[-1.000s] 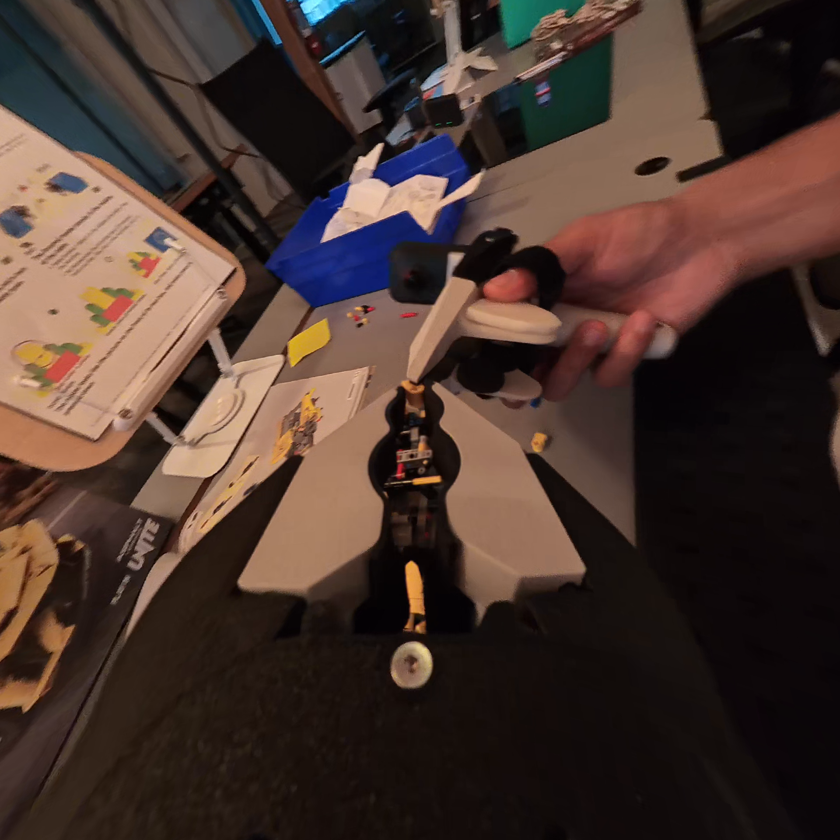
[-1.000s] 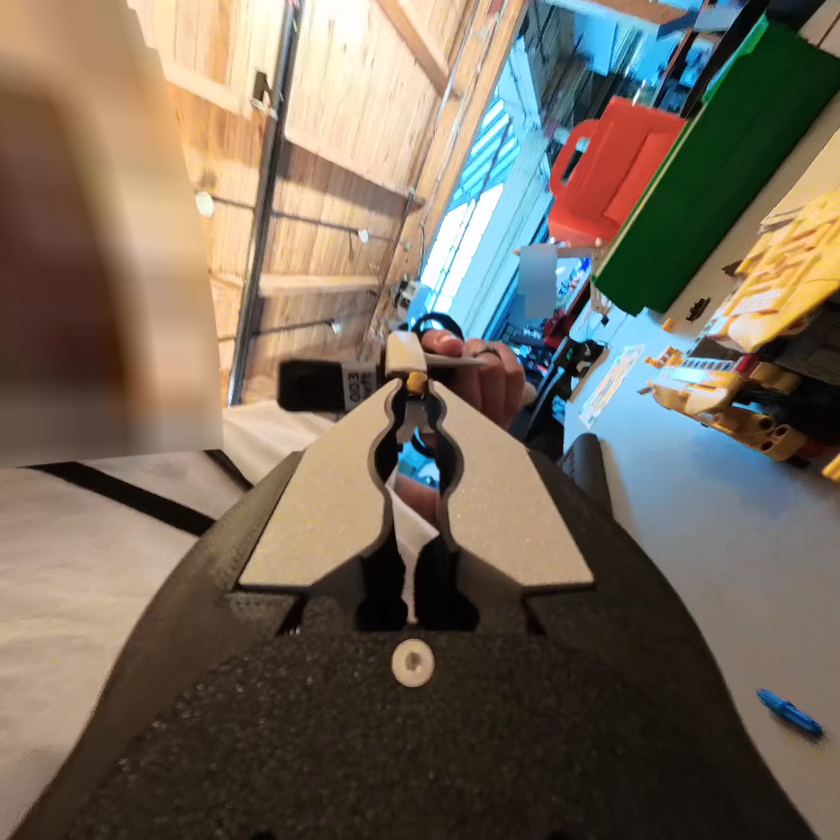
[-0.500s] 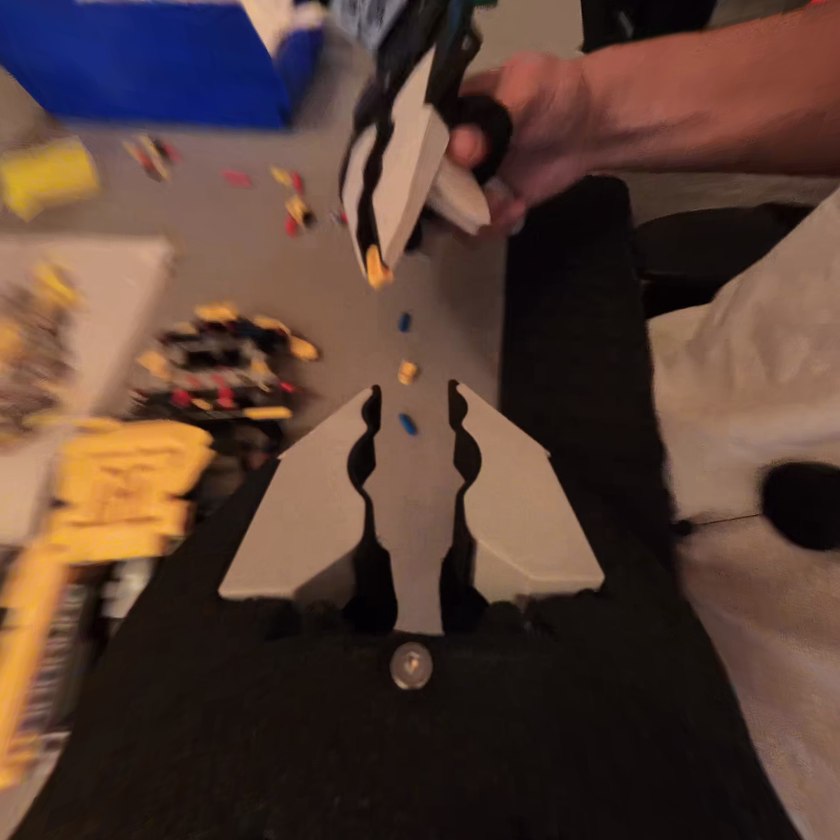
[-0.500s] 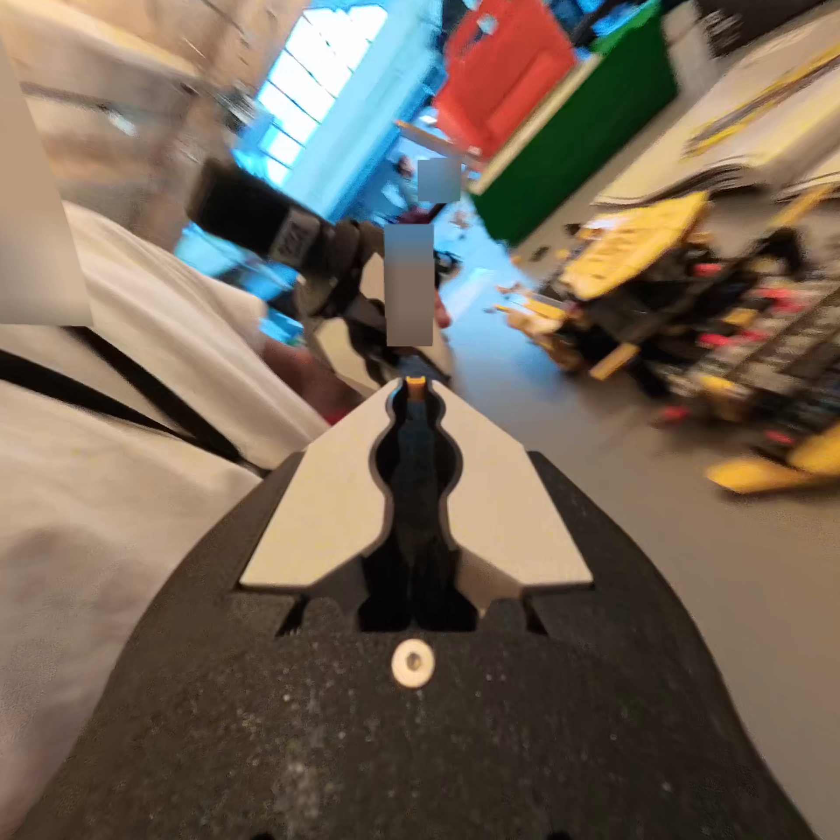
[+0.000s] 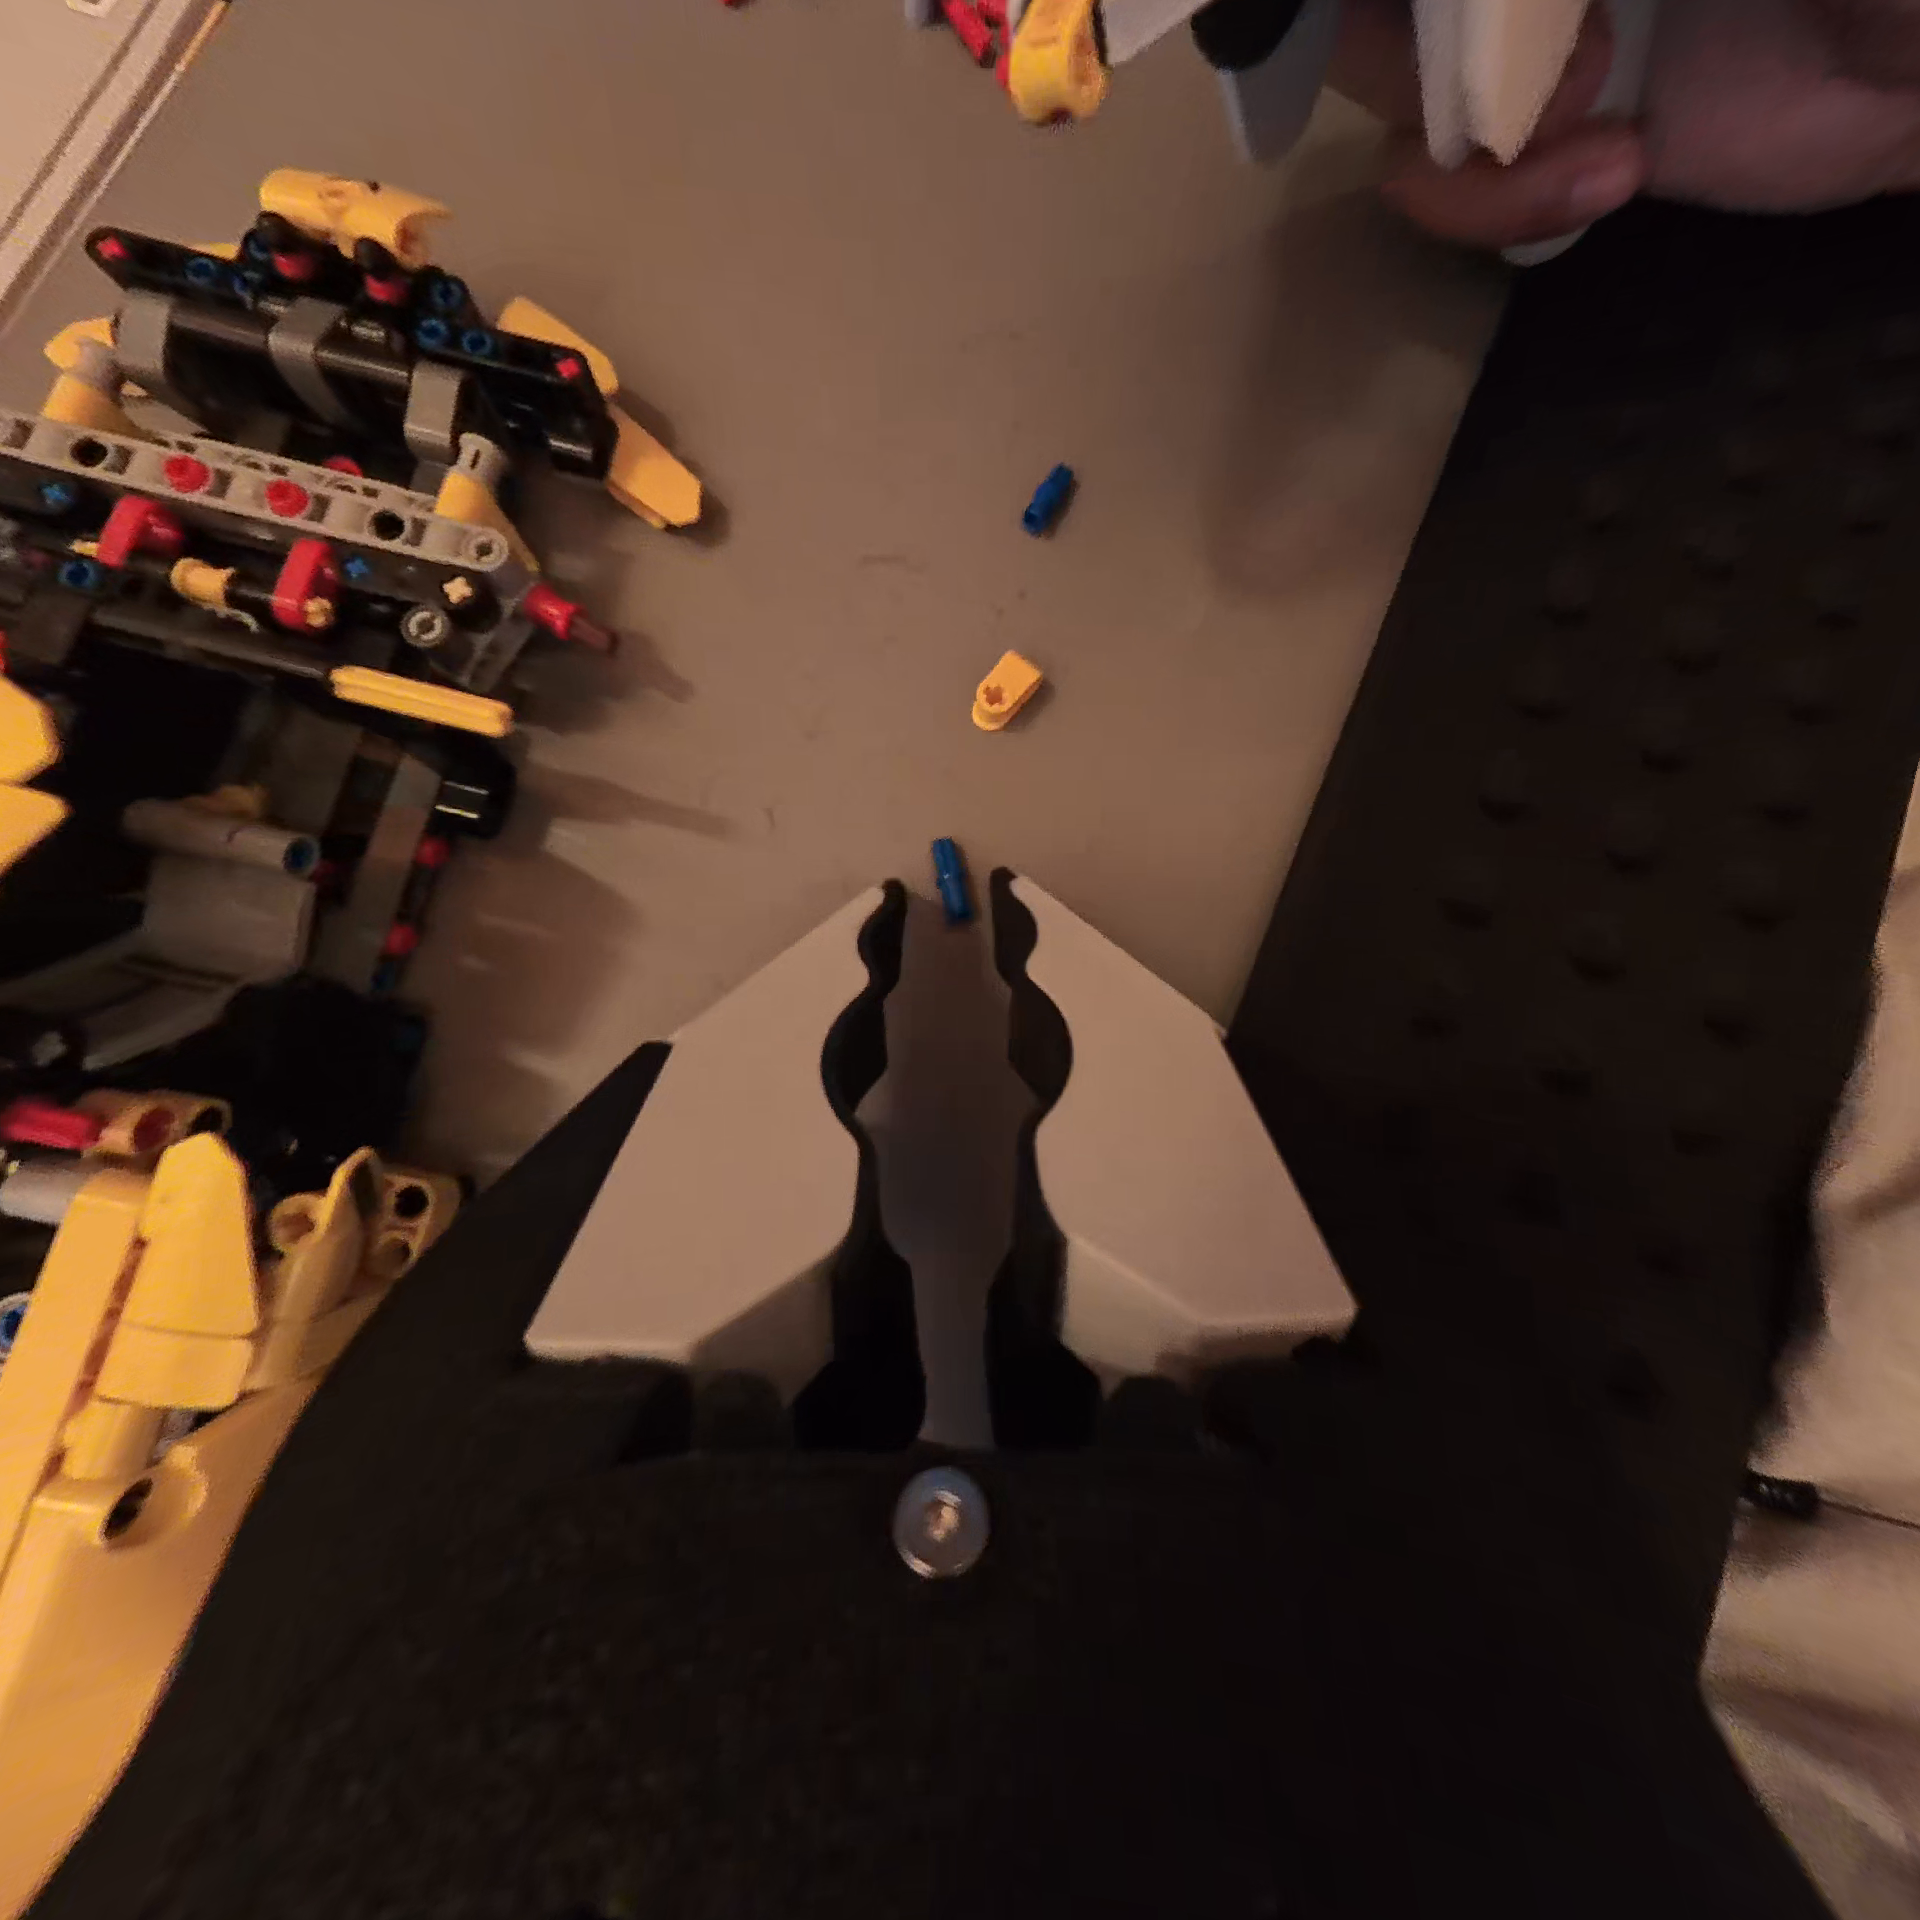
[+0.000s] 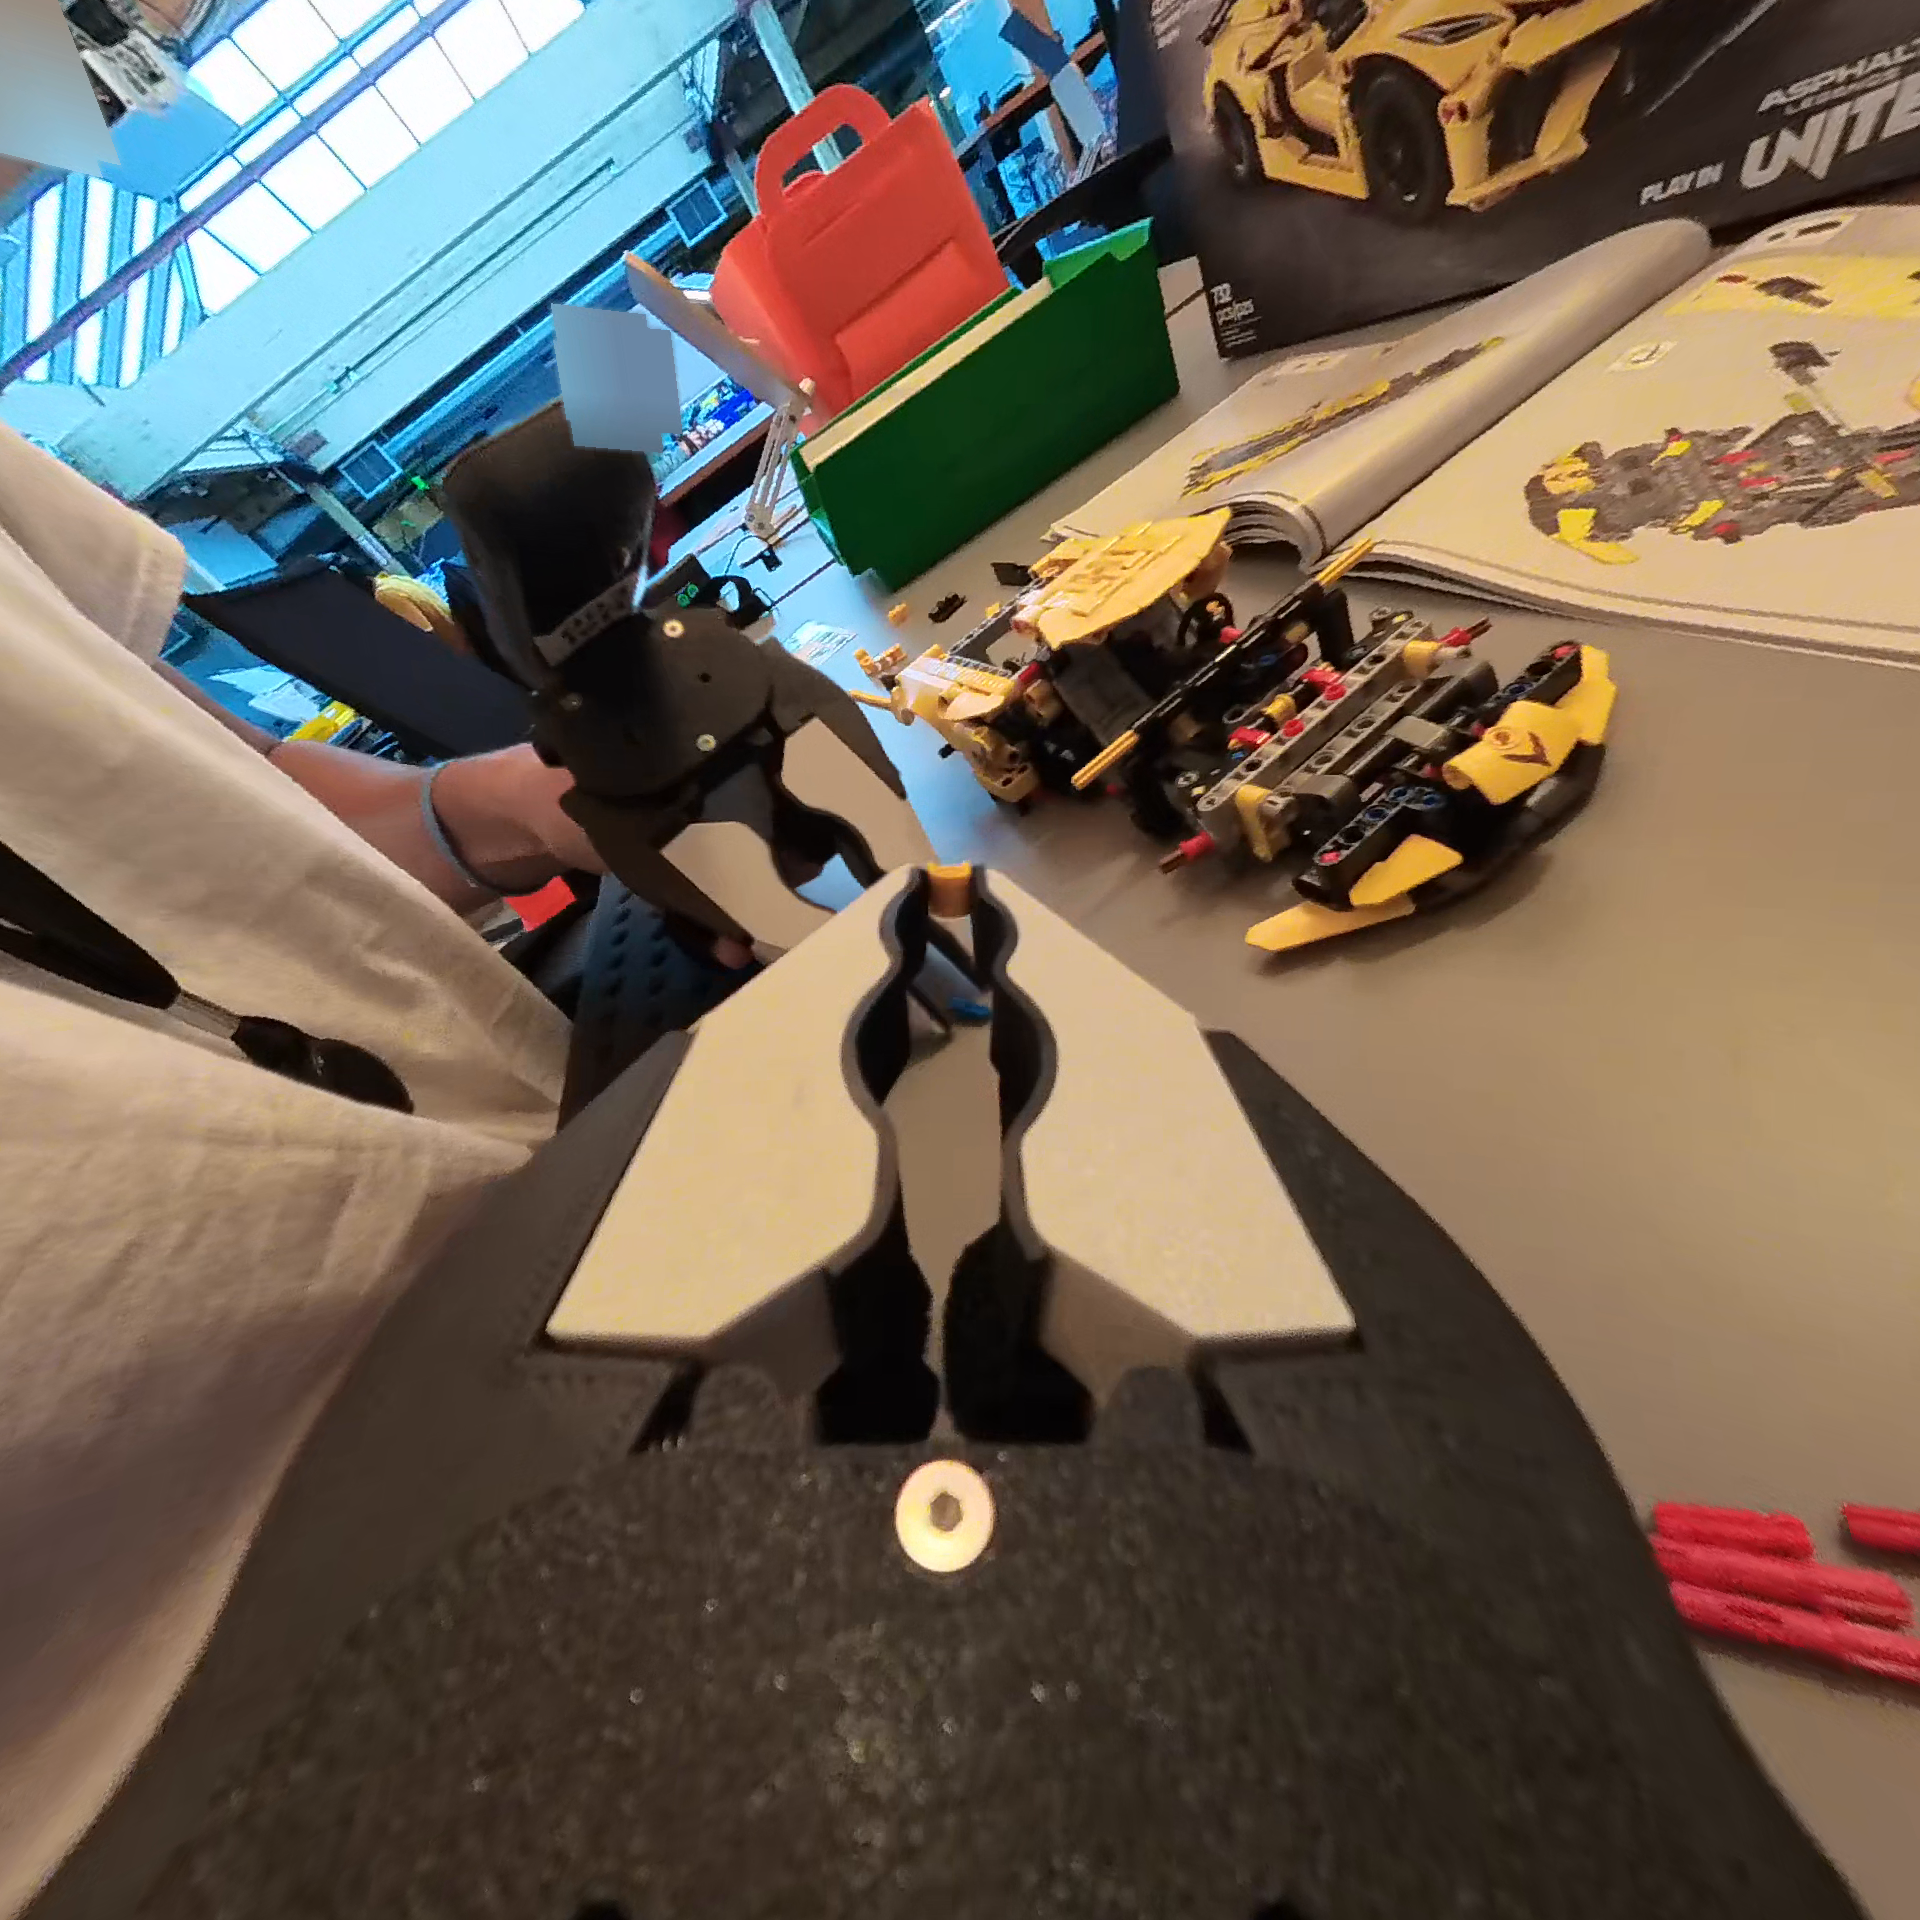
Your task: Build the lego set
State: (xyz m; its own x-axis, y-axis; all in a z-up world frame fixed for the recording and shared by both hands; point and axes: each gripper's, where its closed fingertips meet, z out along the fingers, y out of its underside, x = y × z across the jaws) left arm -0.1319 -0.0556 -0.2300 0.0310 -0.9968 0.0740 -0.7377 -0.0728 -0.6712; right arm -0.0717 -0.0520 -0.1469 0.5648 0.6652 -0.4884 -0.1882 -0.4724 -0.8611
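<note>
My left gripper point(image 5: 945, 883) is open and low over the grey table point(image 5: 1039, 312). Its tips stand either side of a small blue pin point(image 5: 951, 878) without touching it. A small yellow connector point(image 5: 1006, 689) and a second blue pin point(image 5: 1046, 499) lie just beyond. The half-built yellow and black car point(image 5: 312, 468) lies to the left; it also shows in the right wrist view point(image 6: 1299, 727). My right gripper point(image 6: 948, 883) is shut on a small yellow piece point(image 6: 948, 871), held above the table. That piece point(image 5: 1055, 62) also shows at the top of the left wrist view.
An open instruction booklet point(image 6: 1610, 447), the set's box point(image 6: 1507, 104), a green bin point(image 6: 987, 426) and a red bag point(image 6: 862, 260) stand behind the car. Red pieces point(image 6: 1766, 1590) lie at the near right. A black studded strip point(image 5: 1610, 831) runs along the table's edge by the person's white shirt point(image 6: 208, 1039). The grippers' ends are close to 11 cm from one another. The left tips stand about 4 cm off the small yellow connector point(image 5: 1006, 689).
My left gripper has opened, let go of the small assembly it held up, and swung down to the table around the blue pin. My right gripper has kept its yellow piece.
</note>
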